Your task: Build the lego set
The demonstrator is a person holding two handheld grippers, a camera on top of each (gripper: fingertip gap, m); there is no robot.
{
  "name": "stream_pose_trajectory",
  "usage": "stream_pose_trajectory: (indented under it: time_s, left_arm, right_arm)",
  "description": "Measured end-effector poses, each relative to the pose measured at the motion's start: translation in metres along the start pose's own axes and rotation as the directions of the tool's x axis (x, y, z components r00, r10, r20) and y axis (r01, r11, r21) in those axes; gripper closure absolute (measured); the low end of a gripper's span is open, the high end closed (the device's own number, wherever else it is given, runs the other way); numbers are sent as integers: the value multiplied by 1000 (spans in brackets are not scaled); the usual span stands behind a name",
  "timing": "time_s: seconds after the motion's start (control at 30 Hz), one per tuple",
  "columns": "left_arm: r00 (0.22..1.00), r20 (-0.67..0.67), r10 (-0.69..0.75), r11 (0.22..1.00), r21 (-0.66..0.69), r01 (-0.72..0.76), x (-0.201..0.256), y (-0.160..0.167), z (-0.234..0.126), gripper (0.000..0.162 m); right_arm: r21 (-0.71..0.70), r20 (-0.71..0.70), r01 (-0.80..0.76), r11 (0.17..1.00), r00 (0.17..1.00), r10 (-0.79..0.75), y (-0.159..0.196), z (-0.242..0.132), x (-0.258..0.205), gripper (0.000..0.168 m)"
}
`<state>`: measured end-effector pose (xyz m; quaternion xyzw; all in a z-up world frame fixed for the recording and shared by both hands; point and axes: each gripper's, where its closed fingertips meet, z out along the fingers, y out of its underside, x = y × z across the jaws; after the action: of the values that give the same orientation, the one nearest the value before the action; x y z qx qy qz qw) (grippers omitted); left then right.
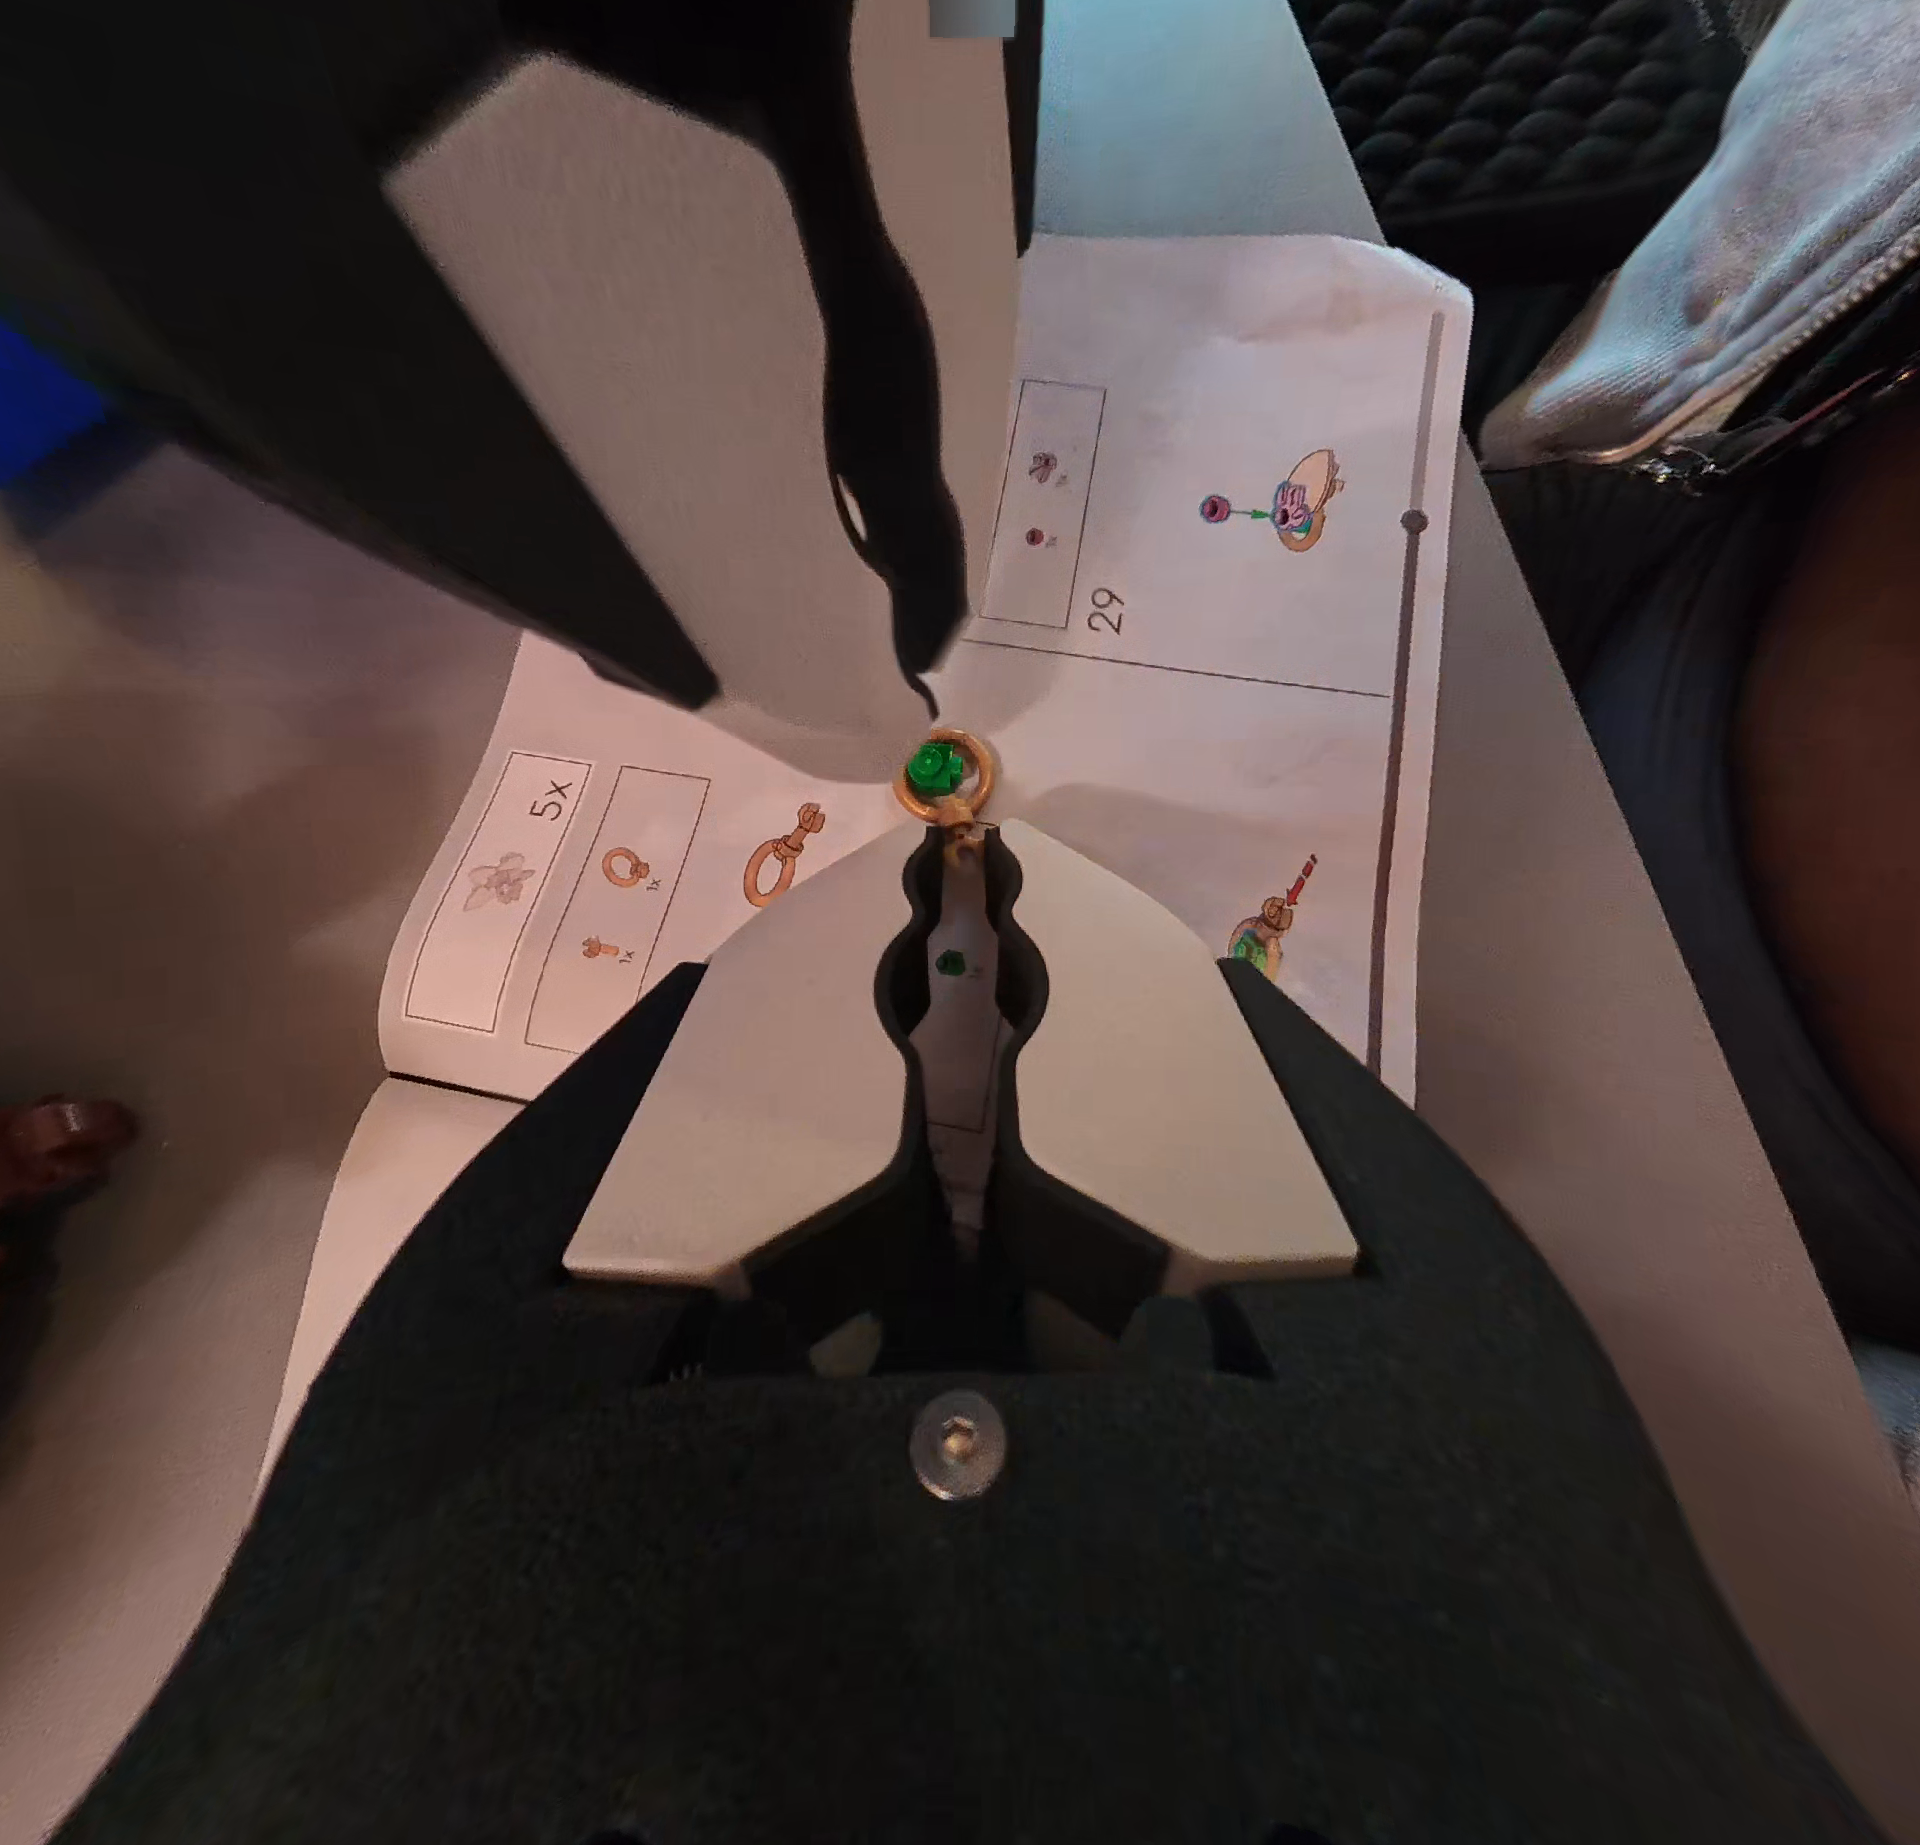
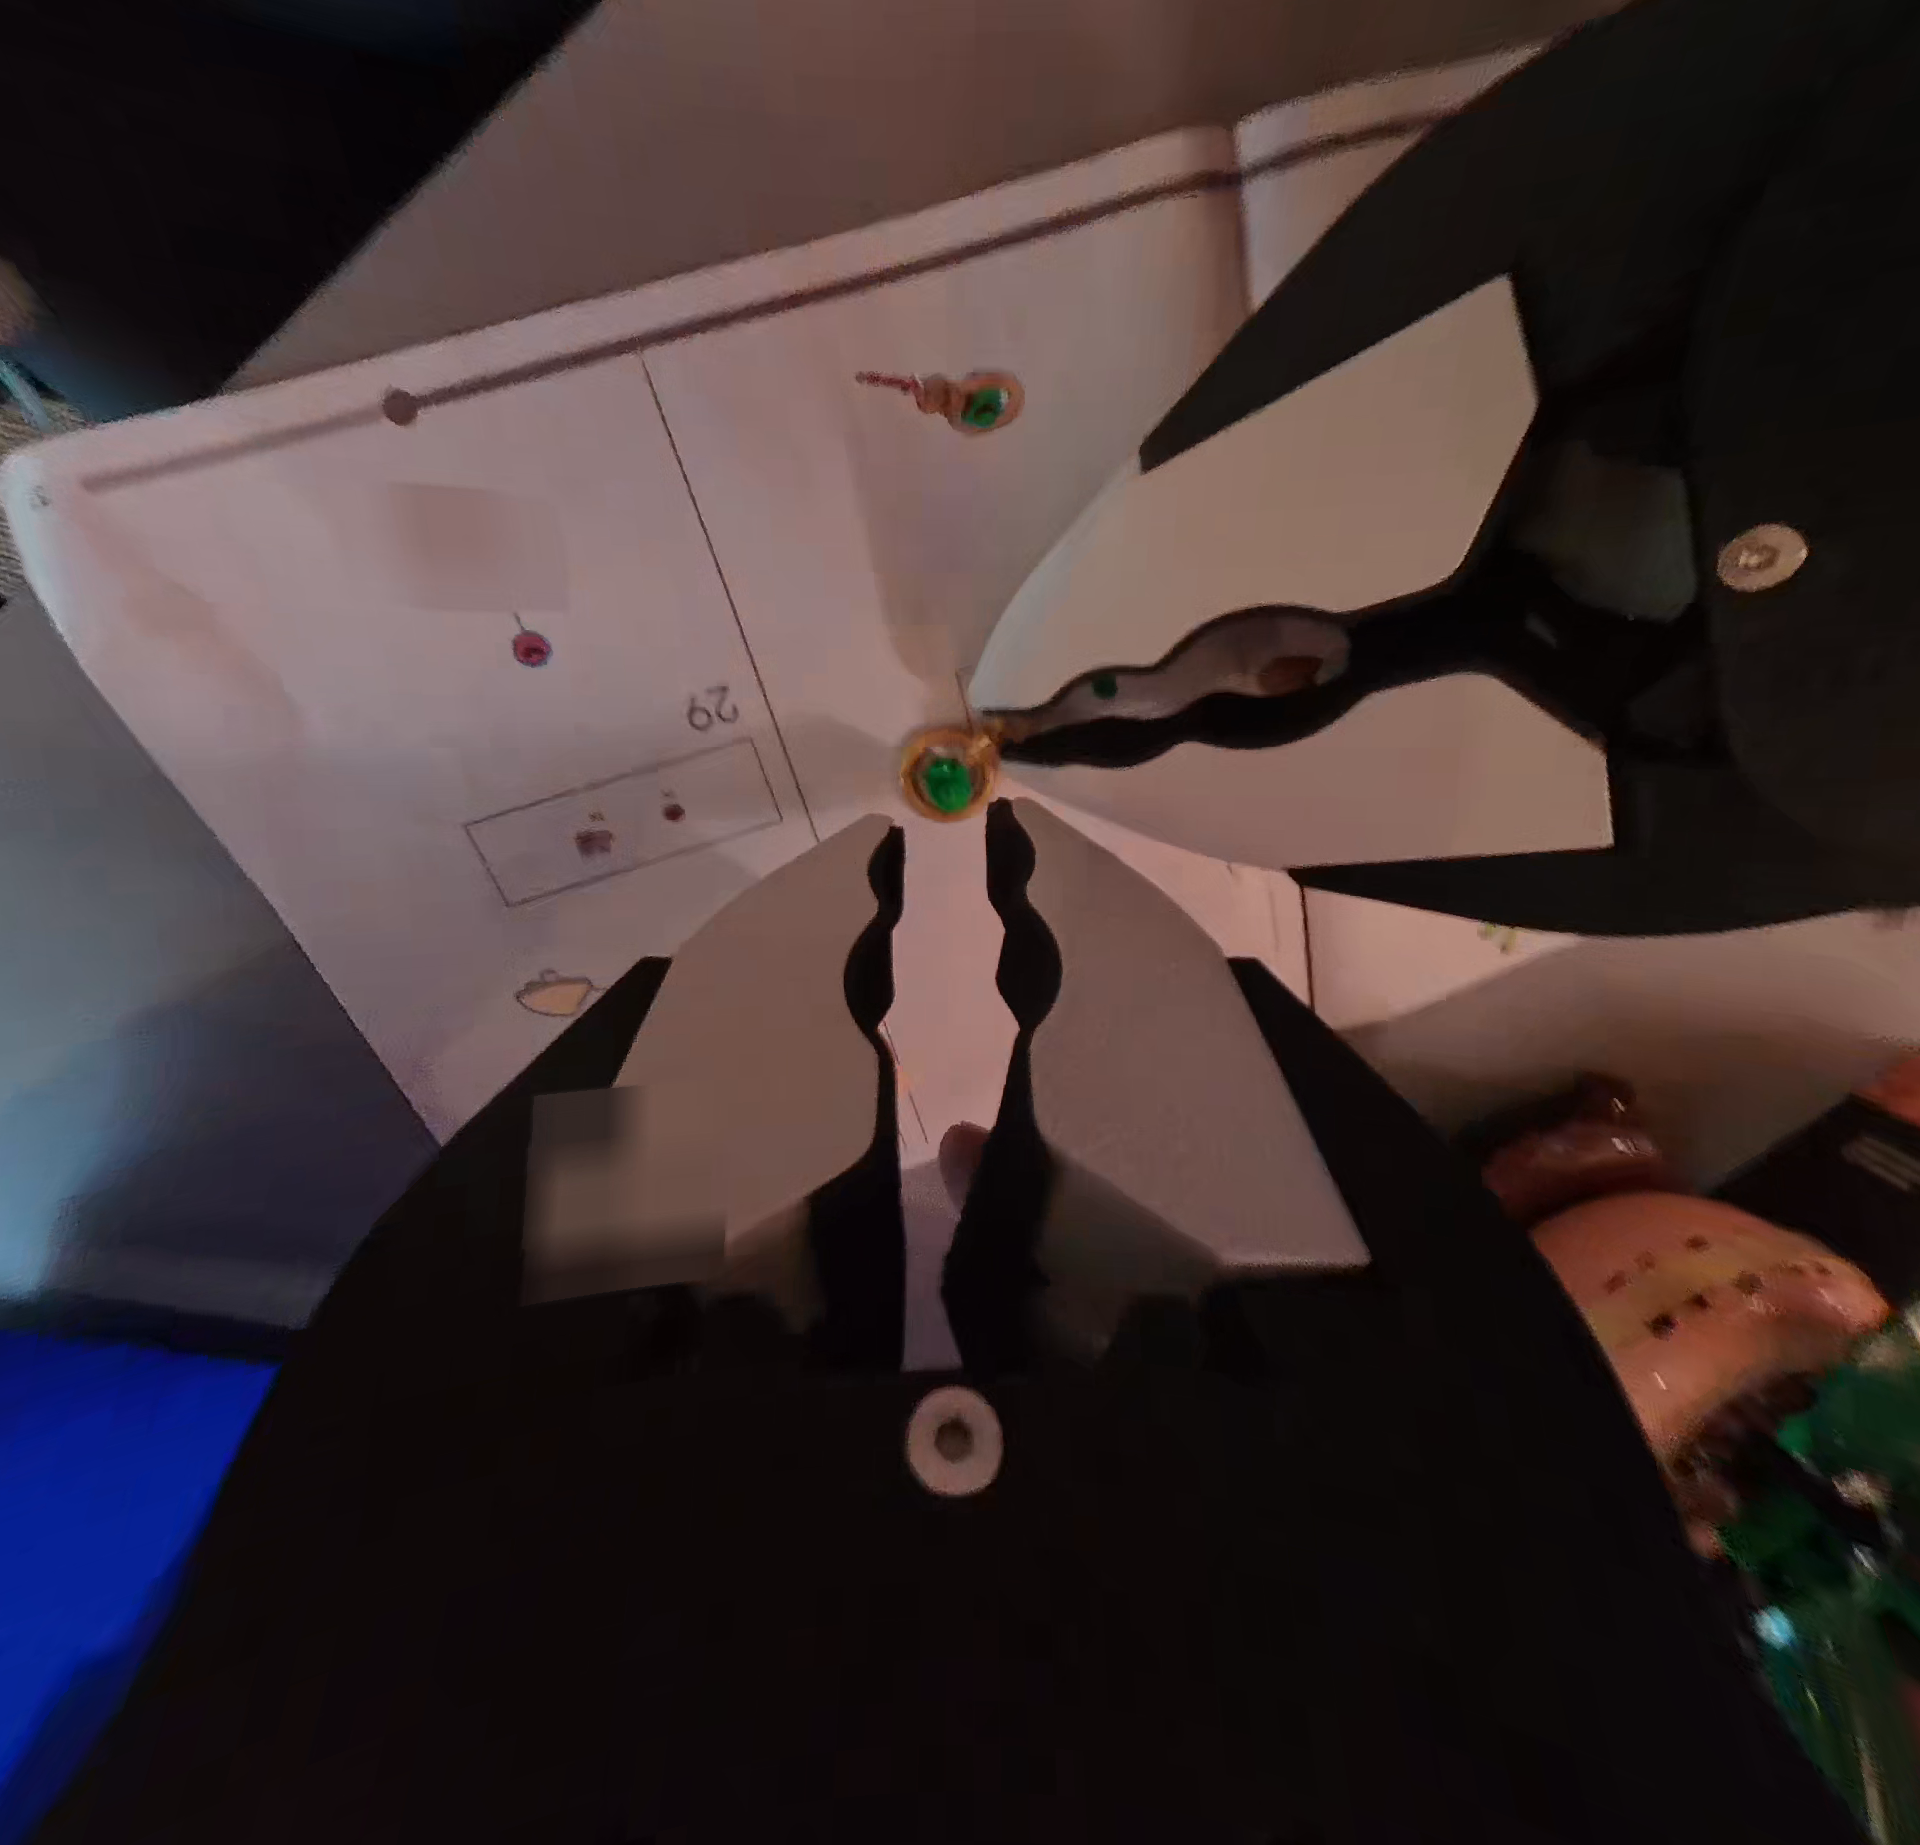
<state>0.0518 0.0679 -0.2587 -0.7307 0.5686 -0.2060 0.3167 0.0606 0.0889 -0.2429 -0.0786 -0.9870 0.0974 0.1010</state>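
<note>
The only writing is on the open instruction booklet (image 1: 1226, 756) lying on the worktop (image 1: 1538, 756). A large printed step number (image 1: 1108, 611) stands beside a framed parts box (image 1: 1042, 503). Small quantity marks (image 1: 551, 800) sit in two more framed boxes at the page's other end. The step number appears upside down in the right wrist view.

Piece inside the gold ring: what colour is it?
Green: a small green piece sits inside the gold ring, clearest in the left wrist view.

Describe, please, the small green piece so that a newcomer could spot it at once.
Find the open instruction booklet lying on the table. Above it, the left gripper pinches a gold ring by its stem. The green piece sits inside that ring, the only real green part there.
</note>
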Motion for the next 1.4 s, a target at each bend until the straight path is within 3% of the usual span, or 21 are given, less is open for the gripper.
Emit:
stream_pose_trajectory:
  time_s: [0.47,0.6,0.73,0.93,1.4]
  left_arm:
    - [1000,19,0,1000,28,-1,-1,-1,0,155]
    - [999,43,-16,999,37,15,-1,0,0,155]
    - [994,76,-80,996,49,77,-1,1,-2,155]
    - [984,118,-130,991,52,125,-1,0,-2,155]
    - [946,189,-264,964,75,254,1,-2,-3,155]
  right_arm:
    - [70,113,-20,997,994,12,-1,14,0,159]
    - [88,88,-196,977,978,189,-1,13,2,161]
    - [113,57,-439,892,899,435,-2,13,1,161]
    - [108,-1,-658,745,749,662,-1,13,1,161]
    - [193,-25,-833,519,524,851,-2,12,1,162]
